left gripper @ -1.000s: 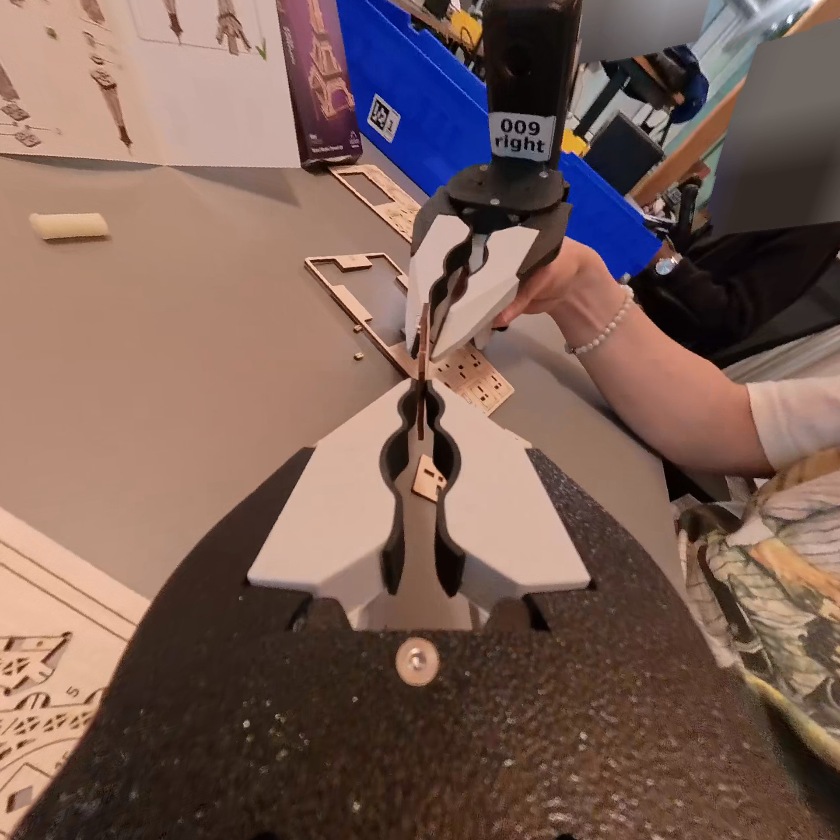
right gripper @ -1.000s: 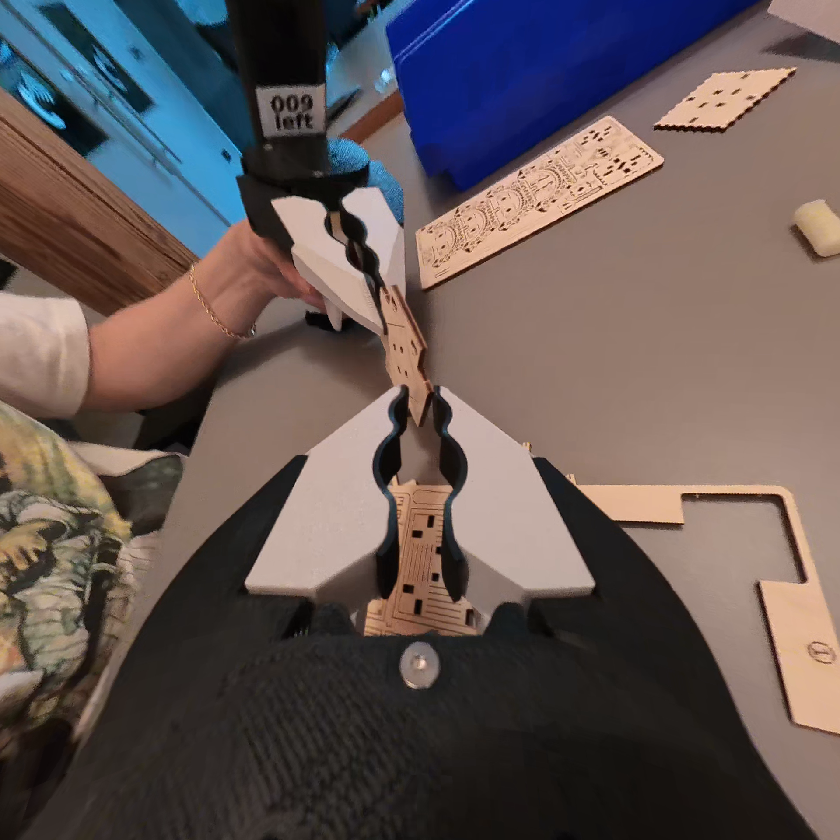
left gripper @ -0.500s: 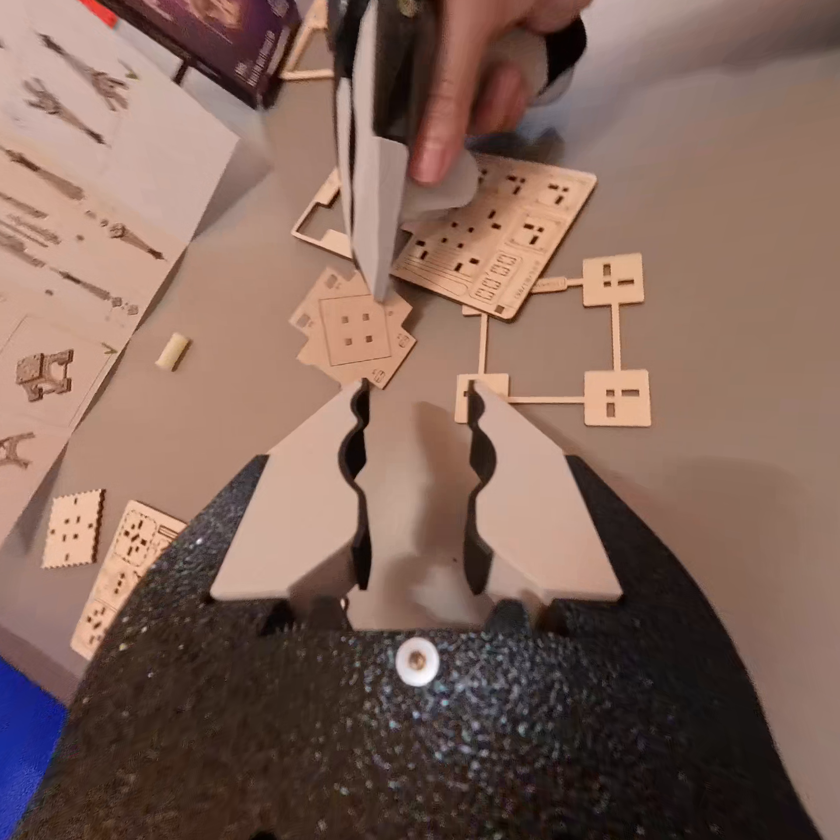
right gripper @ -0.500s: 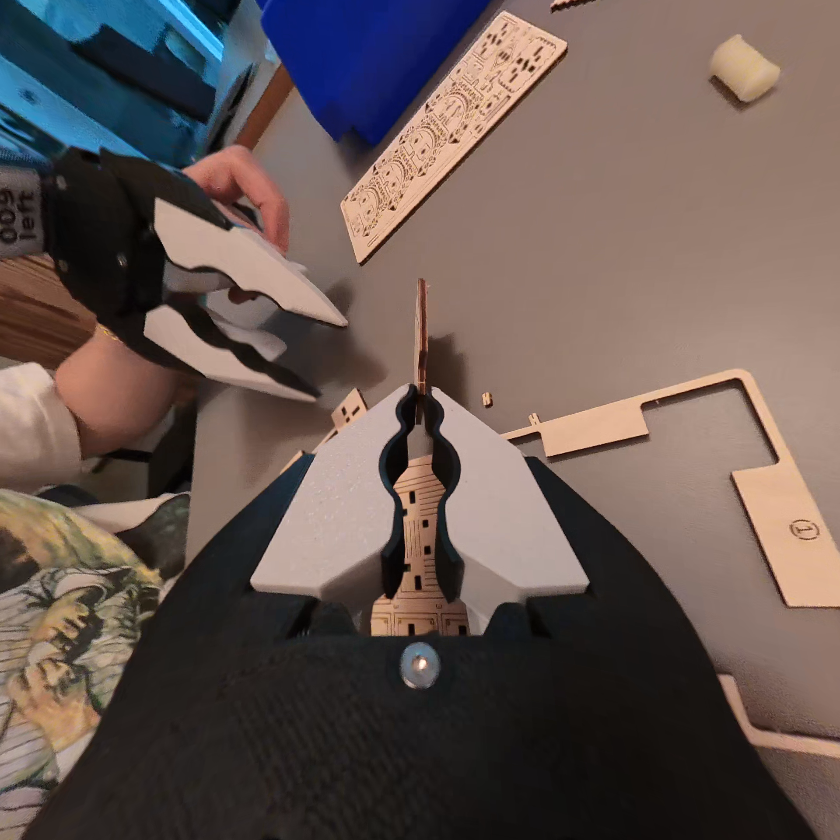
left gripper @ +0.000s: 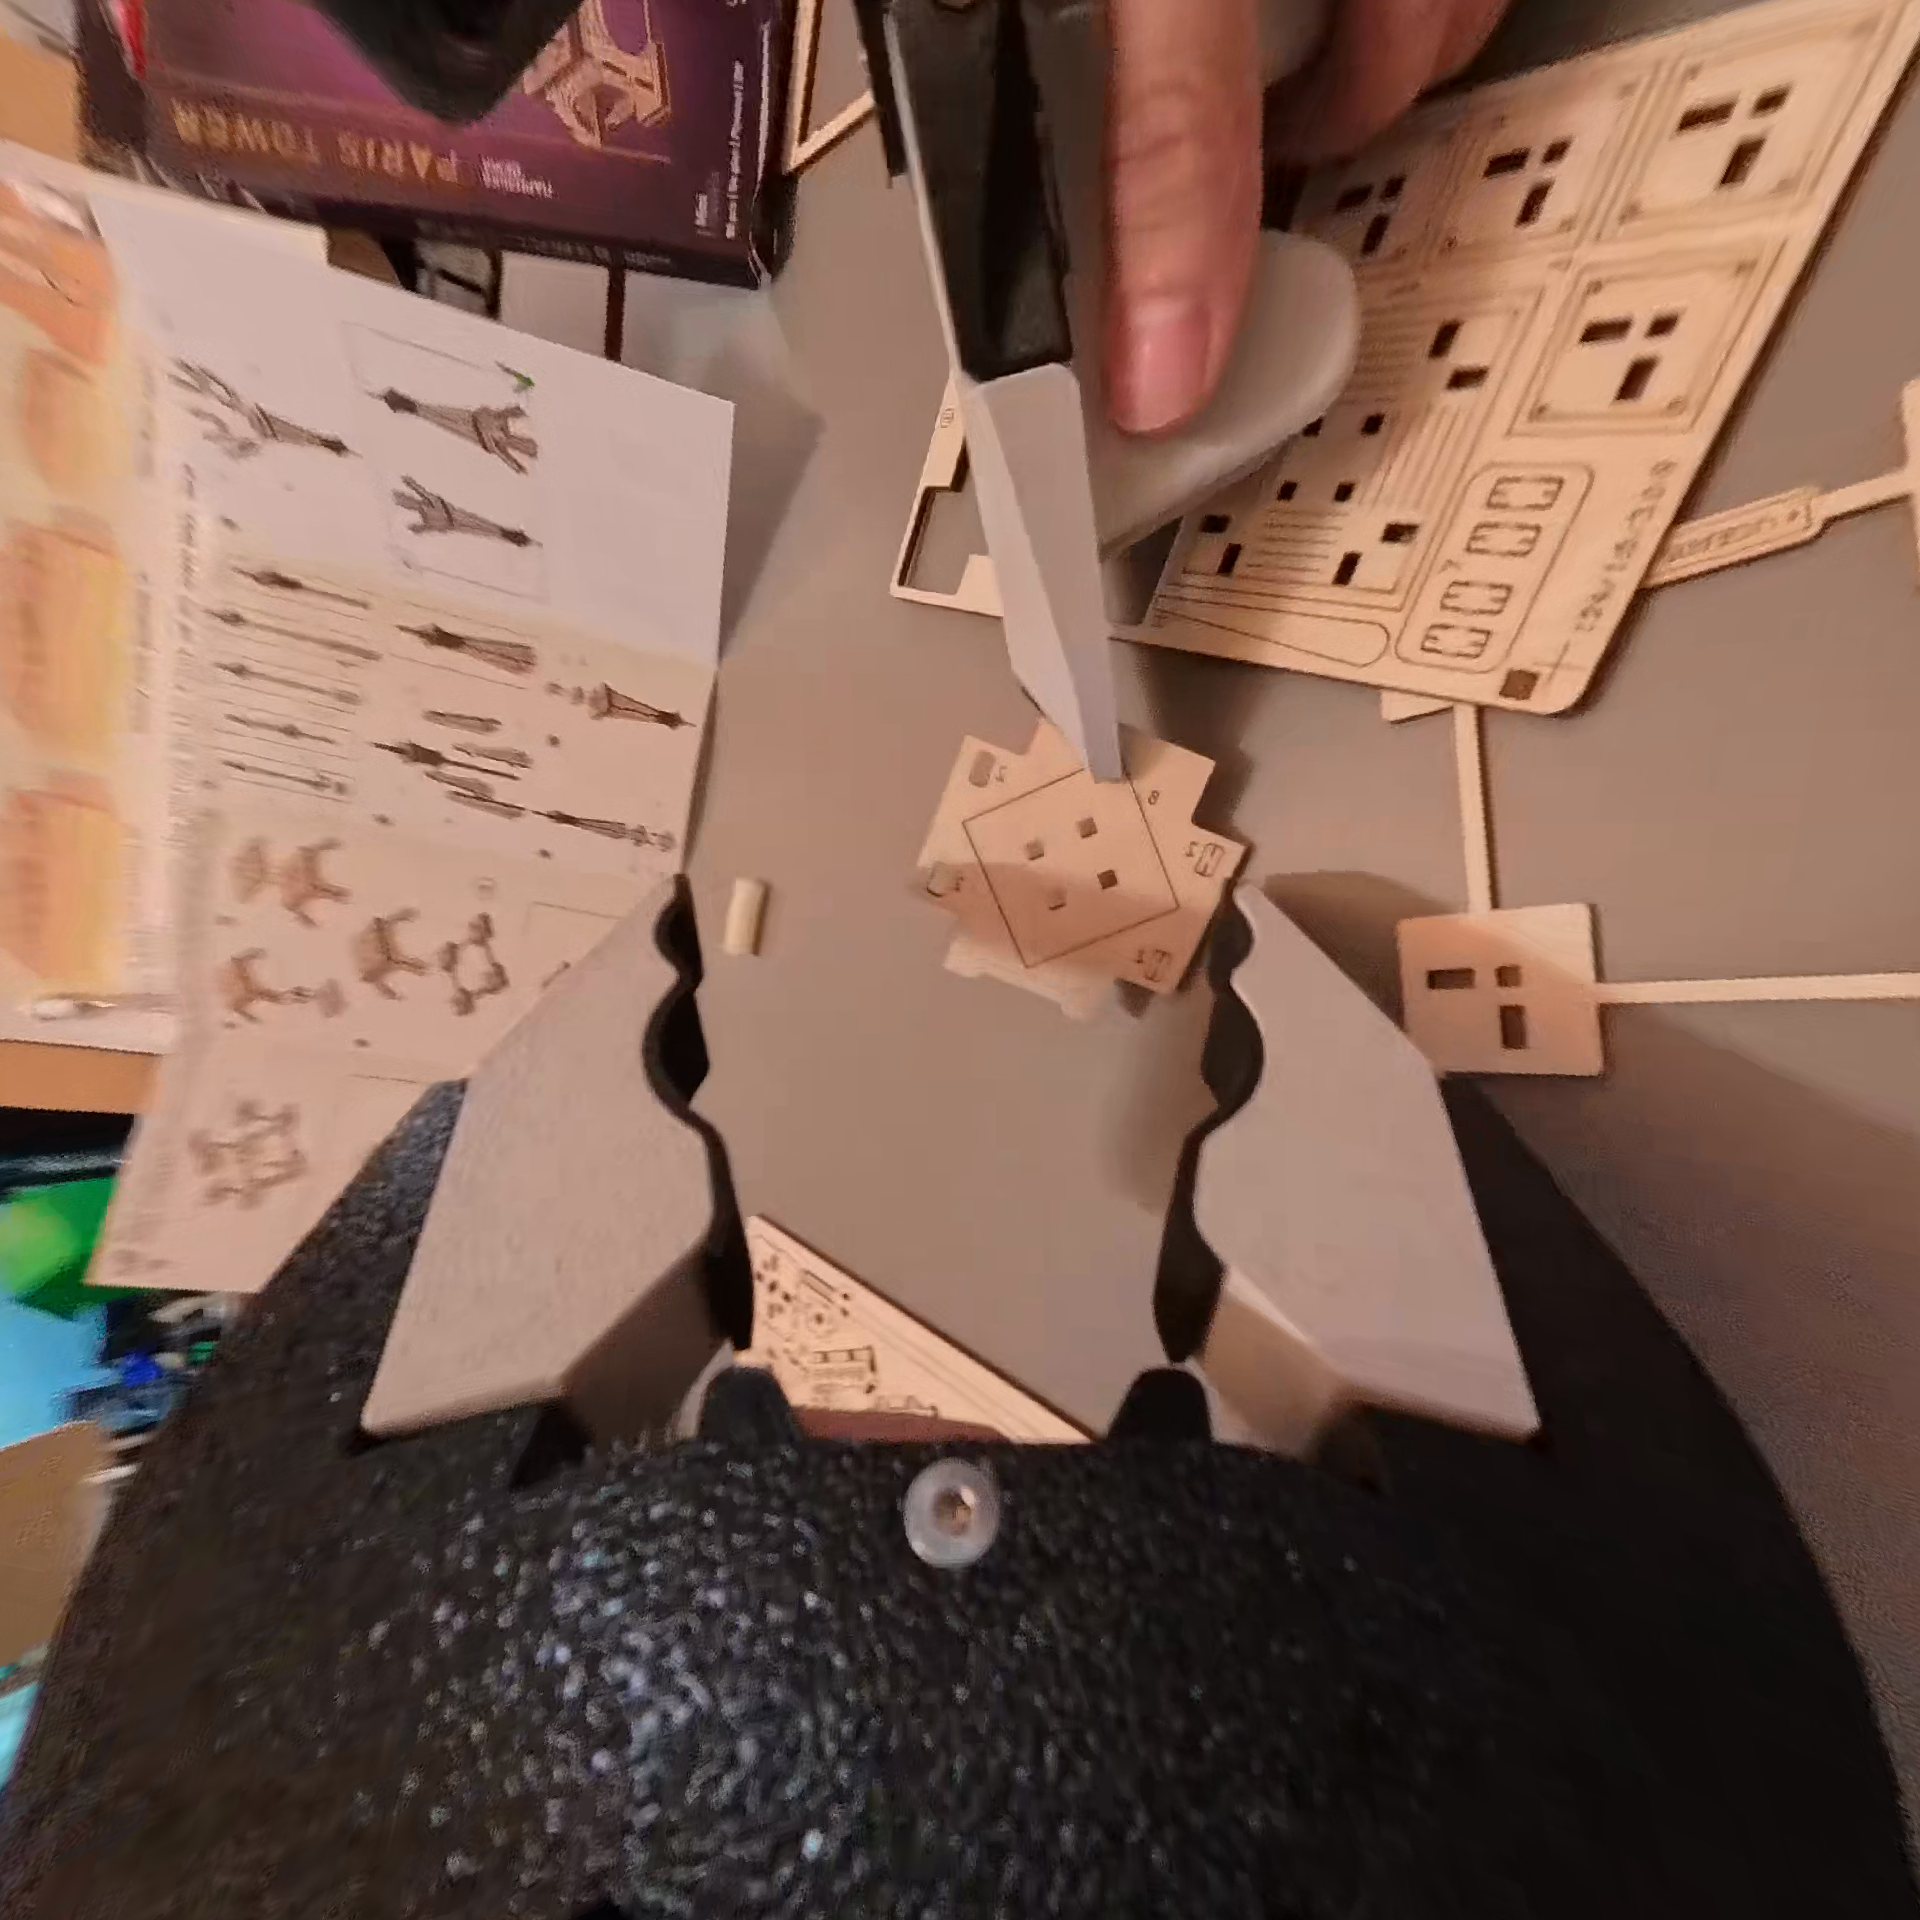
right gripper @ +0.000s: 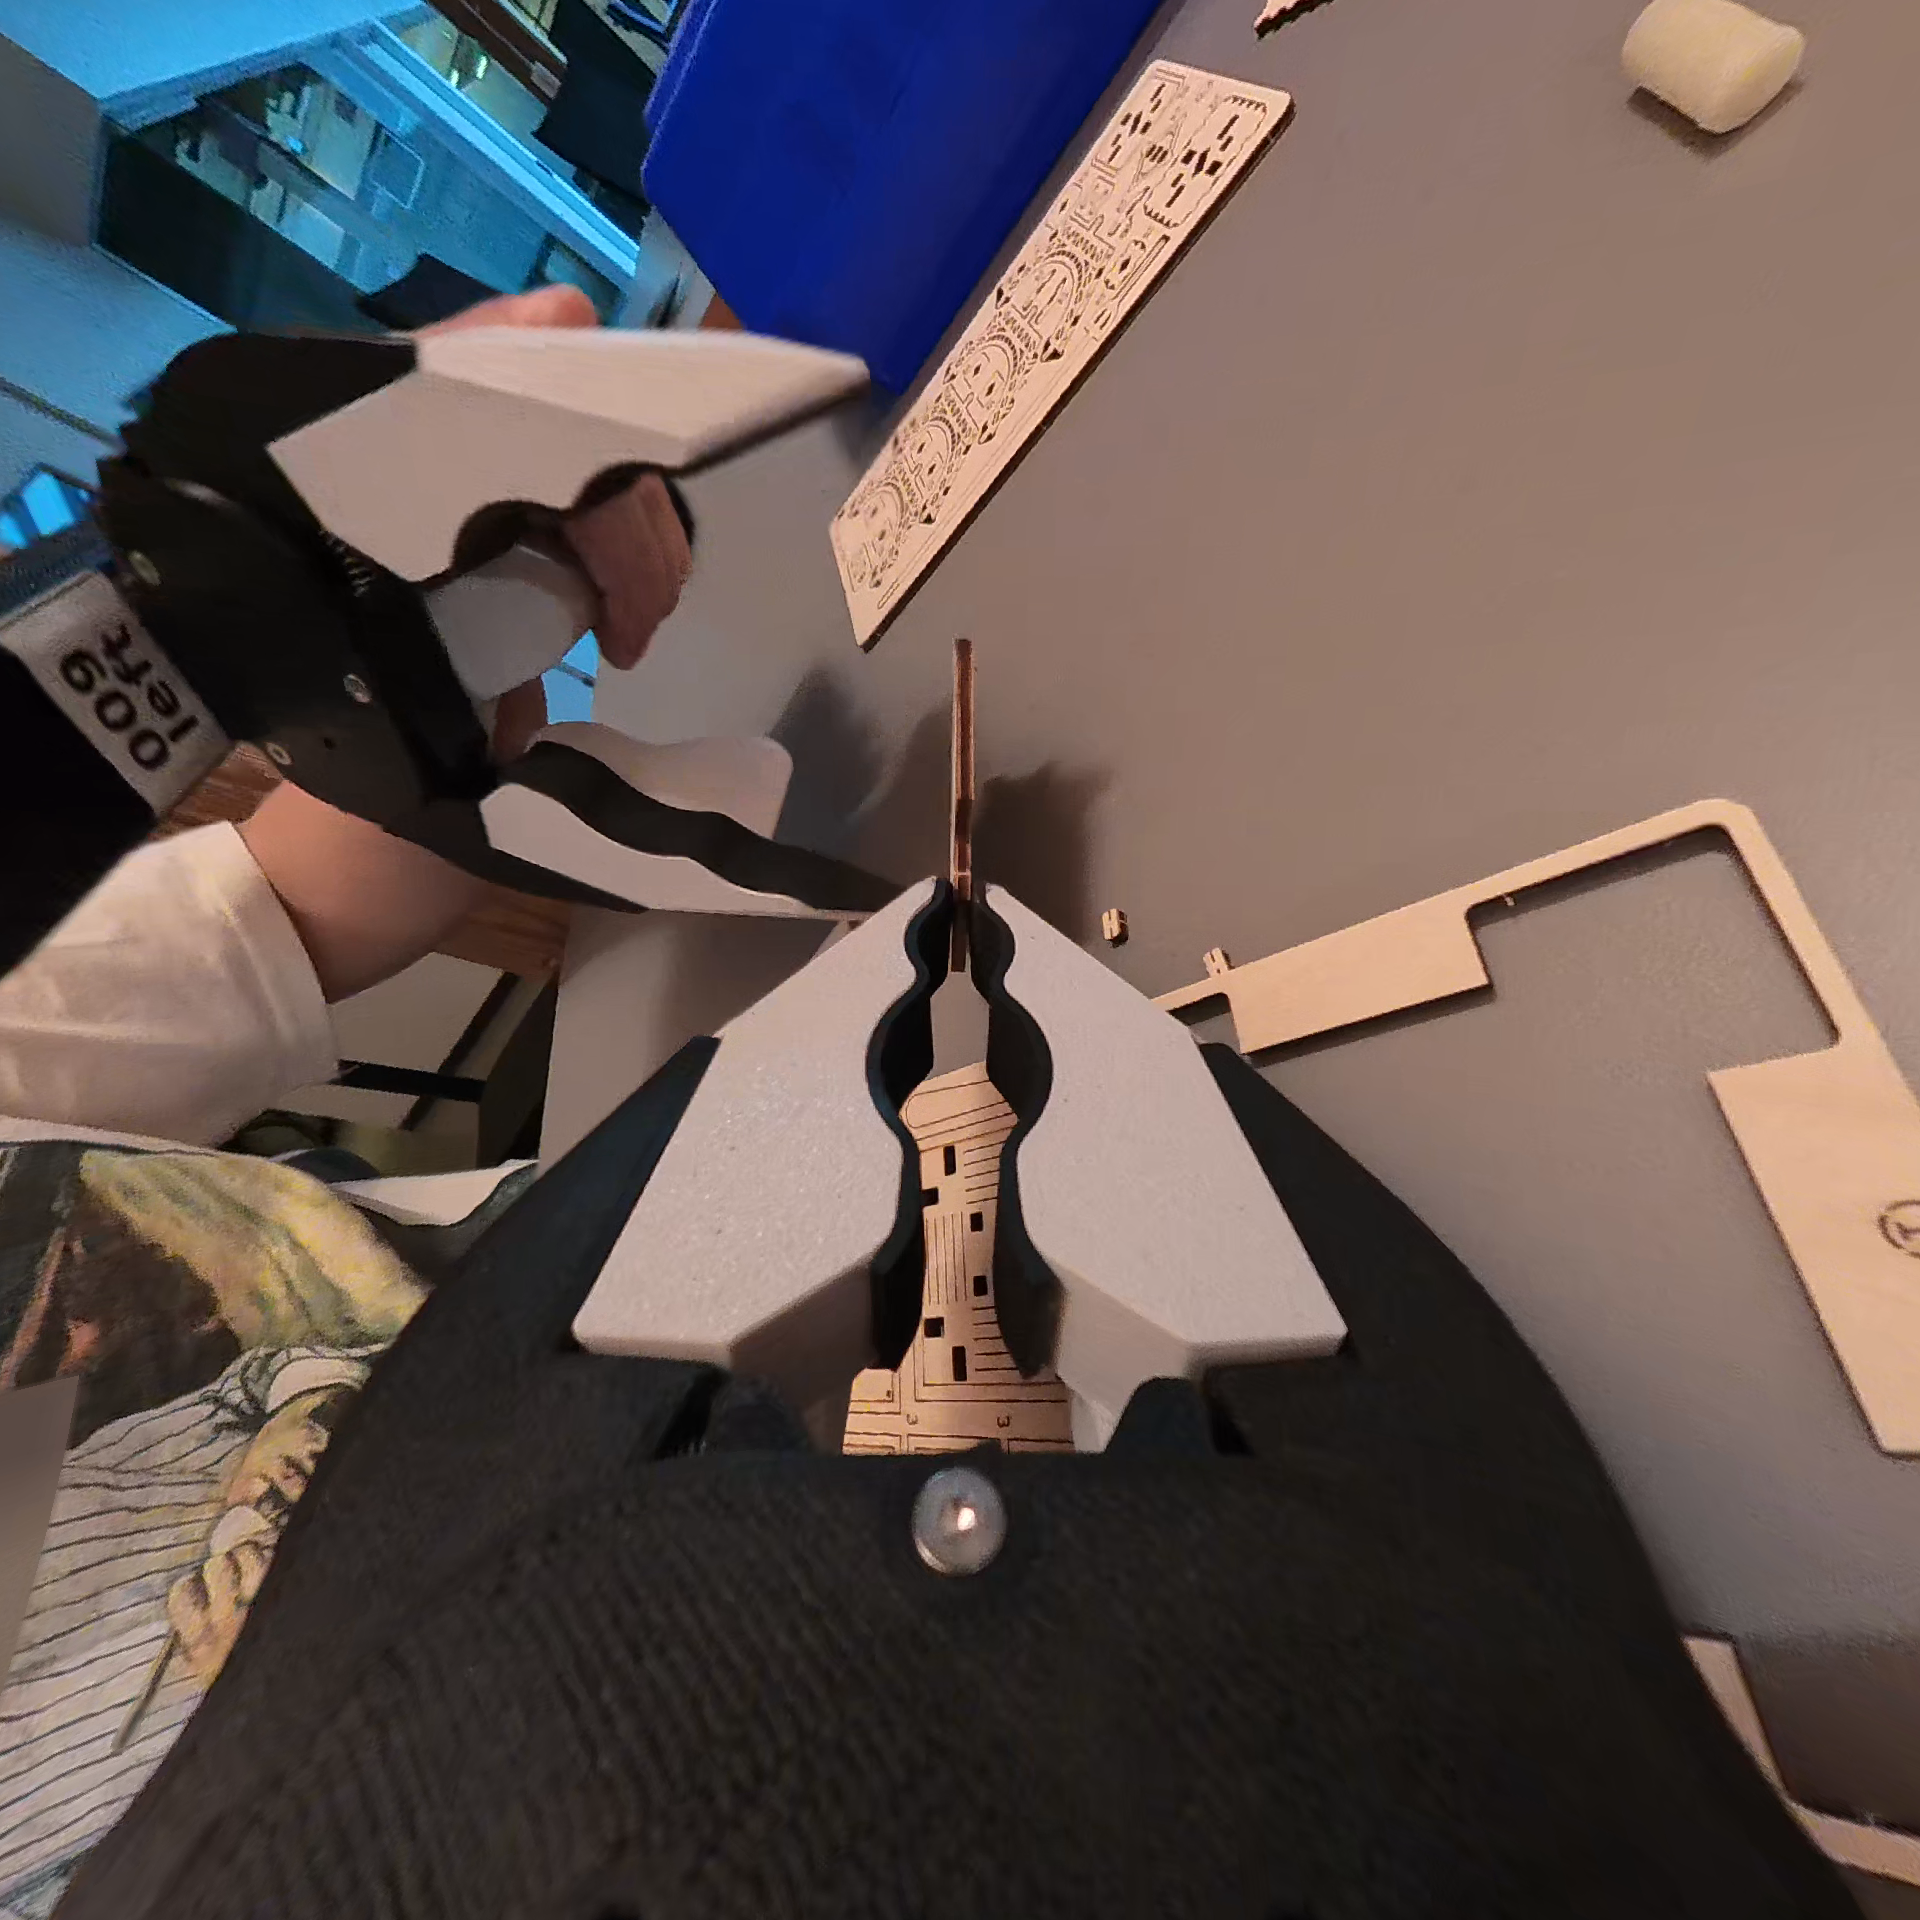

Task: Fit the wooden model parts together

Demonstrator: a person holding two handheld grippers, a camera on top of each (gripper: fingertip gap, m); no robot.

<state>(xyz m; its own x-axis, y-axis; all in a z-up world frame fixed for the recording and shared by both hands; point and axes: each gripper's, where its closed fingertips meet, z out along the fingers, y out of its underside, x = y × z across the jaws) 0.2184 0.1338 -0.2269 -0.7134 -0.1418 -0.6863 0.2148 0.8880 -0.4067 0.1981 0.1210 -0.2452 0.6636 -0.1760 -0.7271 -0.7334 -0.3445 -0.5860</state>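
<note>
Right wrist view shows the right gripper (right gripper: 961,904) closed on a thin wooden part (right gripper: 963,758), seen edge-on and standing out past the fingertips above the grey table (right gripper: 1455,520). The left gripper (left gripper: 951,977) is wide open and holds nothing; in the right wrist view it is left of the held part and apart from it.

In the left wrist view, the notched square piece (left gripper: 1070,883) with four small holes lies flat on the table. The right gripper's tip (left gripper: 1101,748) is over its far edge; I cannot tell if they touch. The left gripper's right finger (left gripper: 1320,1143) is just beside the square's near corner.

I judge that the step in hand is bringing the held part to the square piece. The next move probably needs the left gripper to steady or lift the square, so the tab can enter a slot.
</note>
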